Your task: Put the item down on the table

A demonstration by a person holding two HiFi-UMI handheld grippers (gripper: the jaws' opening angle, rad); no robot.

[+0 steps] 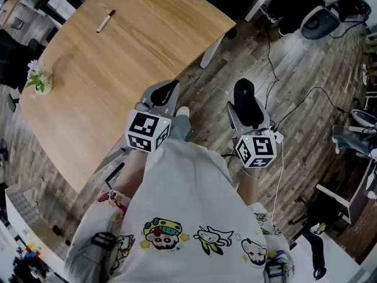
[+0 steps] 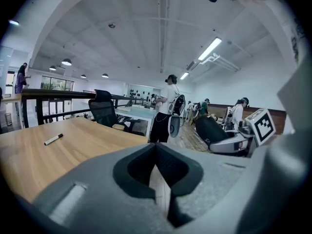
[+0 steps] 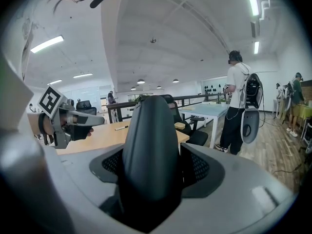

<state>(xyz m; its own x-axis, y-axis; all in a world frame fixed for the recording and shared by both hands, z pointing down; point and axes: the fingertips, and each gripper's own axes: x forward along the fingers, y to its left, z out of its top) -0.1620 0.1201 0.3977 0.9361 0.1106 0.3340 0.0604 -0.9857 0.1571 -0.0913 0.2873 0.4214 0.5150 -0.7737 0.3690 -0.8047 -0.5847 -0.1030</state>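
Bright, even light from ceiling strips (image 2: 210,48) (some glare); fisheye edges bend and darken.

The table (image 1: 118,58) at upper left is pale wood grain, smooth and pretty matt. The floor (image 1: 306,140) on the right is darker, rougher-looking plank. The left gripper (image 2: 157,172) and right gripper (image 3: 155,167) shells look like matt grey plastic. The black item (image 3: 151,130) is smooth with a soft sheen, probably plastic, hard to tell. The shirt (image 1: 188,181) is white printed cloth.
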